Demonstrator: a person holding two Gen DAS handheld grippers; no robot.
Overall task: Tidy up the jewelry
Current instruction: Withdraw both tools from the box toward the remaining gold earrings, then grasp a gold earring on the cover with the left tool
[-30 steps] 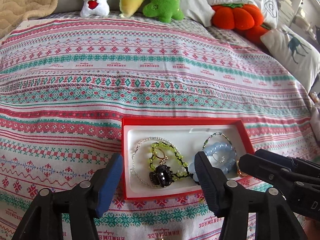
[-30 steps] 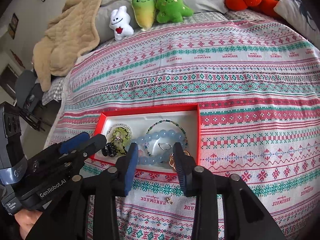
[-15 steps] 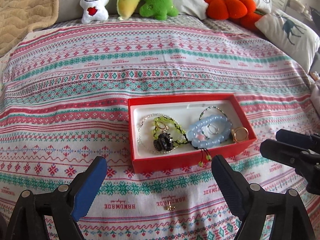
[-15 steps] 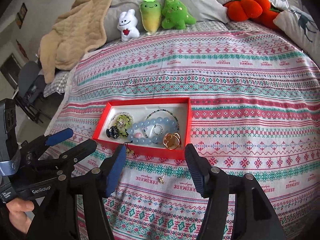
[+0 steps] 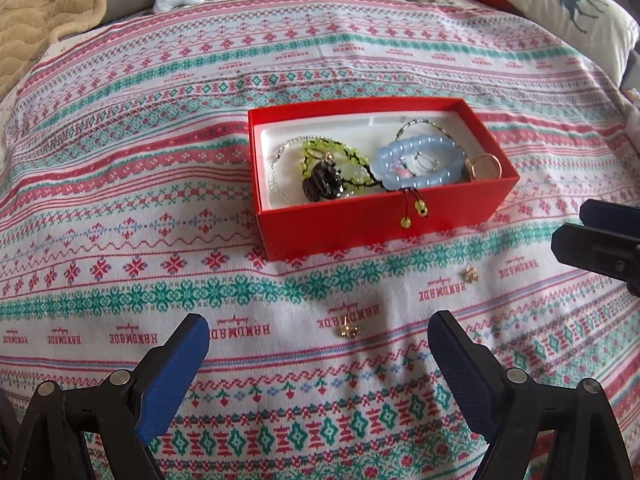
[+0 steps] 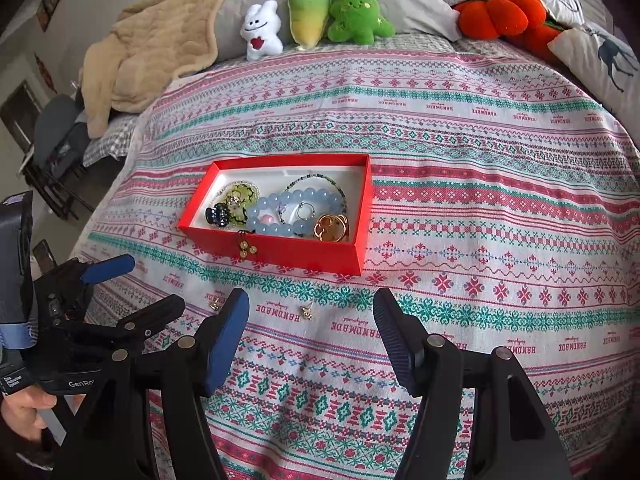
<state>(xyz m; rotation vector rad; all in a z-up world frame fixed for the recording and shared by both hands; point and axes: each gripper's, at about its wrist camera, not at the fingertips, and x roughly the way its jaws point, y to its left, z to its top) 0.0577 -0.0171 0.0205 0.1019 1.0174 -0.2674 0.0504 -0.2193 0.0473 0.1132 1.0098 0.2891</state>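
A red box (image 5: 360,228) (image 6: 288,254) with a white lining sits on the patterned bedspread. It holds a blue bead bracelet (image 5: 420,164) (image 6: 280,210), a green bead bracelet (image 5: 340,164), a black hair clip (image 5: 322,186) (image 6: 218,214) and a gold ring (image 5: 484,166) (image 6: 332,228). Two small gold earrings lie loose on the spread in front of the box (image 5: 350,331) (image 5: 469,274) (image 6: 307,312) (image 6: 215,304). My left gripper (image 5: 318,364) is open and empty, near one earring. My right gripper (image 6: 312,344) is open and empty, near the other.
Plush toys (image 6: 308,20), an orange pumpkin cushion (image 6: 496,14), pillows and a beige blanket (image 6: 156,52) lie at the head of the bed. A chair (image 6: 52,140) stands beside the bed's left edge.
Both grippers have pulled back from the box toward the near edge of the bed. The right gripper has opened wider; the gold ring now lies in the box. Two earrings have come into view.
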